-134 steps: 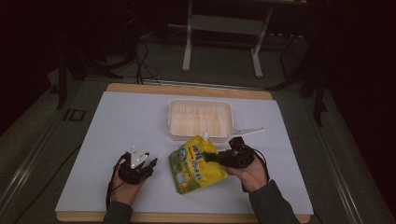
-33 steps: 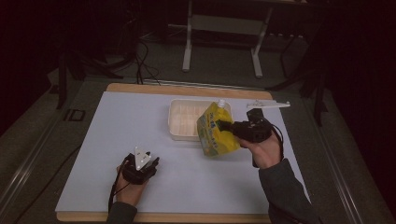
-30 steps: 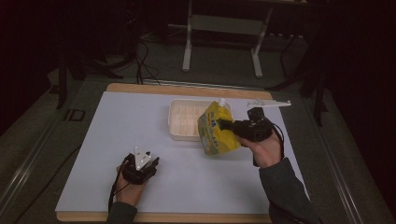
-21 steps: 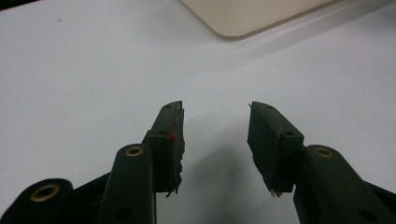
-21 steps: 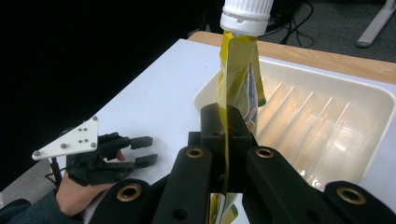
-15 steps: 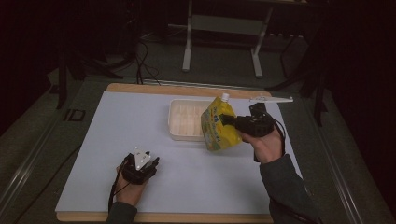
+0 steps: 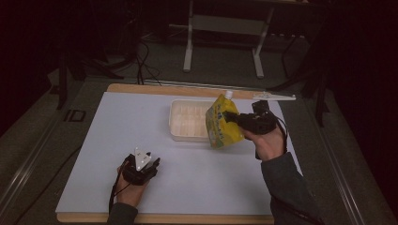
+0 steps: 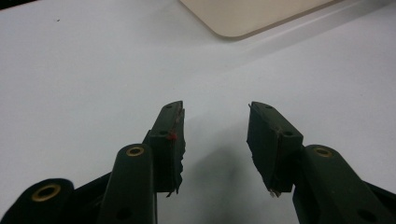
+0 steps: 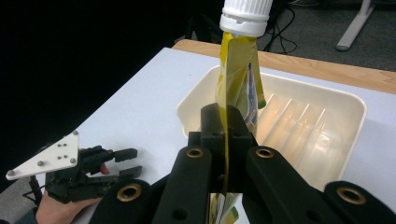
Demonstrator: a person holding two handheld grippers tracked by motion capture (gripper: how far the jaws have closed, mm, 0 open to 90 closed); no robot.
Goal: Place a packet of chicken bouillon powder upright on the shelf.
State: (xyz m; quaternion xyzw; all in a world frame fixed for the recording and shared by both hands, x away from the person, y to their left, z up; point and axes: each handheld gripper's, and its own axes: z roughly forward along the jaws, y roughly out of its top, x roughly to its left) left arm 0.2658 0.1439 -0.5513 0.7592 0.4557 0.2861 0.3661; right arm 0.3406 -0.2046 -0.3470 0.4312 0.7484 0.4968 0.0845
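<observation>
Yellow spouted pouch (image 7: pixel 222 123) hangs upright in the right hand-held gripper (image 7: pixel 233 117), jaws clamped on its flat edge, over the near right rim of the cream tray (image 7: pixel 180 133) — likely bound for it, so lower it squarely before letting go. Left hand-held gripper (image 7: pixel 153 164) rests on the white worktop (image 7: pixel 94 154), jaws apart and empty. Pouch's print is too blurred to read — its underside is hidden.

A white-topped table (image 7: pixel 197 187) with a wooden edge stands on grey carpet (image 7: pixel 28 154) in a dim room. Beyond the table's far edge stands a pale metal frame (image 7: pixel 223 23) on two legs, with dark cables (image 7: pixel 141 51) to its left. Past the frame all is in darkness.
</observation>
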